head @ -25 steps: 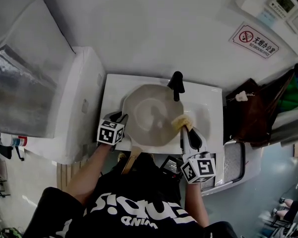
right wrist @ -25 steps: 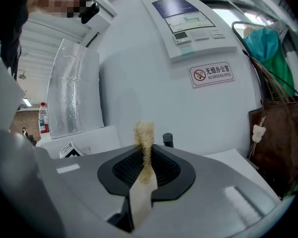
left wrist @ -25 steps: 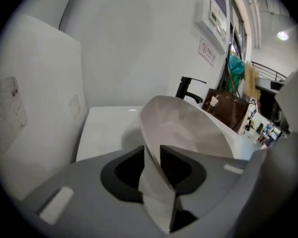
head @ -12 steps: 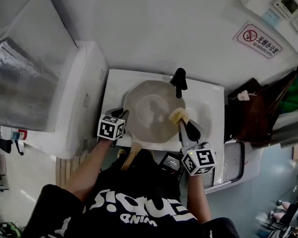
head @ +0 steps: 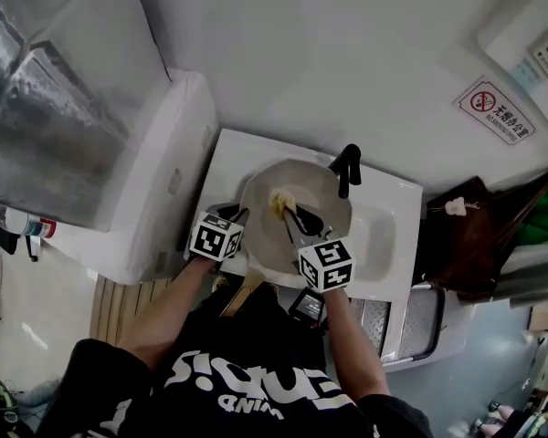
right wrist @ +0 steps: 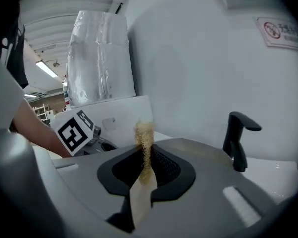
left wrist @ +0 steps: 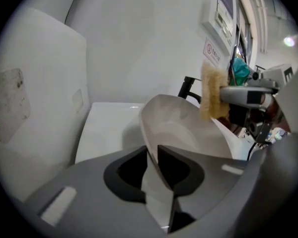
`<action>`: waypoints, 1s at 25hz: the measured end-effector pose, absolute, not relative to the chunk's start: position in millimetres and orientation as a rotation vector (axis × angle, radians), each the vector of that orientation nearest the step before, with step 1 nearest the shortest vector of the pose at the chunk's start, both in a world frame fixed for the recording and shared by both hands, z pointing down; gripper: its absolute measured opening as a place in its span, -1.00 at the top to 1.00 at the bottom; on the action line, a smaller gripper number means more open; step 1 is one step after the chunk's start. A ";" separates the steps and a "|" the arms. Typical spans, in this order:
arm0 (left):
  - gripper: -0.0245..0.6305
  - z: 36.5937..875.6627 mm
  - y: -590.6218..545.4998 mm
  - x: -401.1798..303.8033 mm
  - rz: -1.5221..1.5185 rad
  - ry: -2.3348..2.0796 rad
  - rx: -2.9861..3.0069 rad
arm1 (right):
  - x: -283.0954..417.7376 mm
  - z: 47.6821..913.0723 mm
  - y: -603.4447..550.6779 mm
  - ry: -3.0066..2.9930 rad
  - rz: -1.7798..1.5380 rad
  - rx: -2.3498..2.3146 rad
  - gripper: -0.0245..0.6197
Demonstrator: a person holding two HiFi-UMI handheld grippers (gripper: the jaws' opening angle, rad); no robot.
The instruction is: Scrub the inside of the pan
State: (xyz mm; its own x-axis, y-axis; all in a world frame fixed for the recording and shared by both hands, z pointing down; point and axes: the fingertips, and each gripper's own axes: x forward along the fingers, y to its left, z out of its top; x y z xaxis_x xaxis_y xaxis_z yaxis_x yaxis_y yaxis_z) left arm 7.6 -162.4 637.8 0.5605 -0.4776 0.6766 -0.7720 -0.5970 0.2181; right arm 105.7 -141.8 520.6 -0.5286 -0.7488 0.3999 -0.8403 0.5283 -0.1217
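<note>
— Fingers of the left gripper (left wrist: 153,156) have just been closing. Pinching the pan (head: 321,192) by its rim now, in the sink (head: 384,235)?
— Looks so. And the right gripper (right wrist: 148,166) is clenched on the sponge (head: 279,203), just over the pan's inside, left of centre. I'd guess it only needs to press downward.

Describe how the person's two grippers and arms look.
Both the left gripper and right gripper are grey with black jaw linings, each carrying a white cube bearing black square markers. The person wears a black short-sleeved T-shirt with white lettering. The left gripper's jaws have just been closing, with the pan rim between them.
</note>
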 end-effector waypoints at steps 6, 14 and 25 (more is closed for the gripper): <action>0.74 637.4 -162.3 7.0 0.777 -1.013 2.283 | 70.5 568.0 -172.1 -2.341 0.423 1.148 0.77; 0.75 637.7 -162.8 6.1 0.761 -1.020 2.273 | 48.1 613.9 -186.6 -2.196 0.368 1.008 0.77; 0.75 638.3 -161.6 4.5 0.742 -1.019 2.262 | 70.0 621.8 -223.1 -2.069 0.292 1.062 0.77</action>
